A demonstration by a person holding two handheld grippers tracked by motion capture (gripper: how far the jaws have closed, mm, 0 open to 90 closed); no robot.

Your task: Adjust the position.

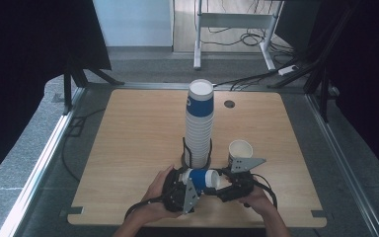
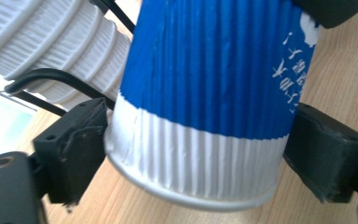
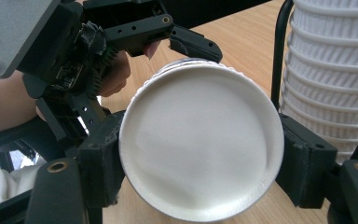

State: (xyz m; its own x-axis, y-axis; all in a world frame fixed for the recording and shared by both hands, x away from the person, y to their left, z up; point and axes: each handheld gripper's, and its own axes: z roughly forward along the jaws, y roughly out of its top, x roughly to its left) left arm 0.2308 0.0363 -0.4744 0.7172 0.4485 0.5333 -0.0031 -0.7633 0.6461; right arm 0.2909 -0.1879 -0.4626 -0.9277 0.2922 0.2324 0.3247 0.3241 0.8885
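Observation:
A blue and white ribbed paper cup [image 1: 203,178] lies on its side just above the table's near edge, held between both grippers. My left gripper [image 1: 192,178] is shut on its white mouth end; in the left gripper view both jaws press the cup [image 2: 205,107]. My right gripper [image 1: 223,182] is shut on the base end; in the right gripper view the cup's white base [image 3: 200,149] faces the camera between the jaws. The left gripper [image 3: 121,42] and a hand show behind it.
A tall stack of upturned cups [image 1: 199,121] stands in a black wire holder [image 1: 187,153] at mid-table, right behind the grippers. A single upright cup [image 1: 240,150] stands right of it. The wooden table [image 1: 128,138] has a round hole [image 1: 229,104] at the back.

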